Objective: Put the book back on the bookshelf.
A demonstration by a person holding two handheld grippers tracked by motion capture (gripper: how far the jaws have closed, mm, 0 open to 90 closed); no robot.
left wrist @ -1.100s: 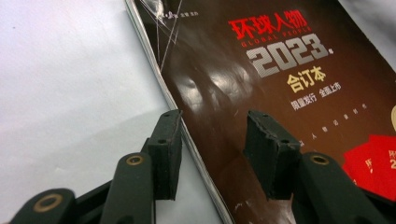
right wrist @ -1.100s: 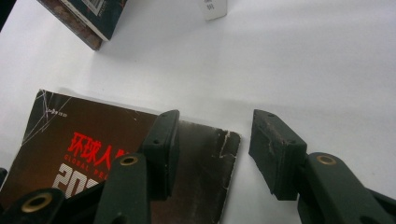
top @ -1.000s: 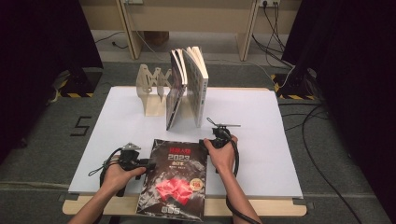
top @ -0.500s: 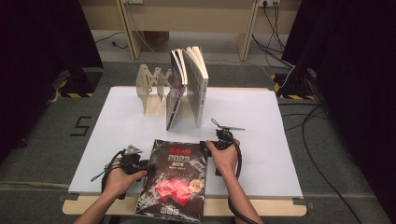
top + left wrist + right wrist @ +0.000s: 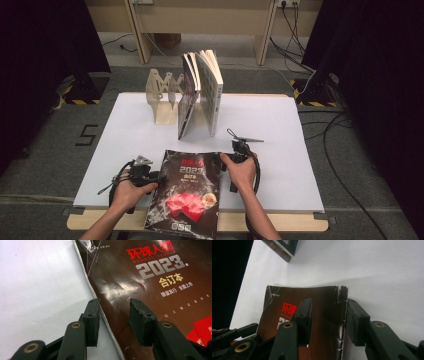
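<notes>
Forearms are showing bare, no sleeves. Left gripper (image 5: 145, 176) and right gripper (image 5: 239, 152) are both looking black, each trailing a black cable. Grey three-cornered plates are sitting on top. Jaws are showing as matte black blocky pads with ridged inner faces on linkage arms, brass-coloured pivot bushings gleaming at the joints, small screw holes.

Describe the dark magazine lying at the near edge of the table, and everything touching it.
The magazine is a thick, glossy paperback volume with a dark brown-black cover, red Chinese title, silver "2023", gold characters and red envelopes pictured lower down. Its cover is creased and its edges and corners are worn white. It lies flat, face up on the white table, its near end overhanging the edge. The left gripper straddles its left edge; the right gripper, whose jaws have just been closing, straddles the spine at the far right corner.
</notes>
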